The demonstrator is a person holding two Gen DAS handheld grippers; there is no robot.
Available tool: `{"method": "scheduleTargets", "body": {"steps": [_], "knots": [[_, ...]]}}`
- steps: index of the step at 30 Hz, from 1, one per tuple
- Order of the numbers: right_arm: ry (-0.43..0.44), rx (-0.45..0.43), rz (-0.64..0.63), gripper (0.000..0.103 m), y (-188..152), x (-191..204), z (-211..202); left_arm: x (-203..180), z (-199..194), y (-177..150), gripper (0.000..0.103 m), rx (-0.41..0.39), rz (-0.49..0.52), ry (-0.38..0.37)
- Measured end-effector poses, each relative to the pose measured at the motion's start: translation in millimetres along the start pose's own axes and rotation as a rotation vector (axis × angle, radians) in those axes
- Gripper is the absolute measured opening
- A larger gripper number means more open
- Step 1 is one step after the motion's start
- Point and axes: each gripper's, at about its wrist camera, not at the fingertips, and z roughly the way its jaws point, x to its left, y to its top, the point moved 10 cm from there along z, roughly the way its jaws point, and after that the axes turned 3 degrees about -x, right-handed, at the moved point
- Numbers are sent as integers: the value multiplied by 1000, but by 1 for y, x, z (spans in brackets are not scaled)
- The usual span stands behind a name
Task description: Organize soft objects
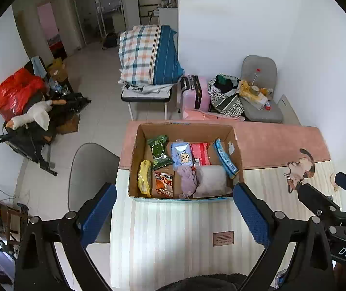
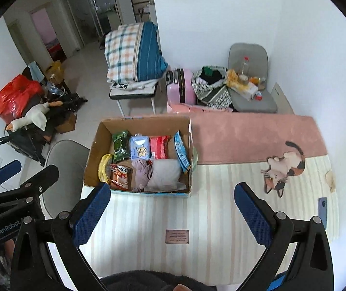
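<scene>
While both wait spread and empty, the left gripper [image 1: 175,208] and right gripper [image 2: 173,208] hang back at six o'clock of the cardboard box [image 1: 185,197], its soft packets [image 1: 182,155] already packed upright, likely finished.

White walls [image 1: 233,24], pale tiled floor [image 1: 100,77], grey chair [image 1: 260,72]

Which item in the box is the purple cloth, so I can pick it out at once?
Find the open cardboard box on the striped mat. Look along its near row: the purple cloth lies crumpled between an orange snack packet and a pale grey pillow. It is the only loose, wrinkled fabric; its neighbours are a glossy packet and a smooth cushion.
</scene>
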Motion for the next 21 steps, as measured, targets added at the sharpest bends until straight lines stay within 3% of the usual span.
{"method": "scheduleTargets", "body": {"steps": [9,19,21], "knots": [[-40,-49,-22,103,7,-8,-27,-3,-24,1,99,-27,-14,-10],[-52,-53,-25,103,14,-9,-27,2,-25,4,99,-51,-10,30],[-56,-52,-25,103,14,-10,-26,1,-24,3,103,-50,-5,32]]}}
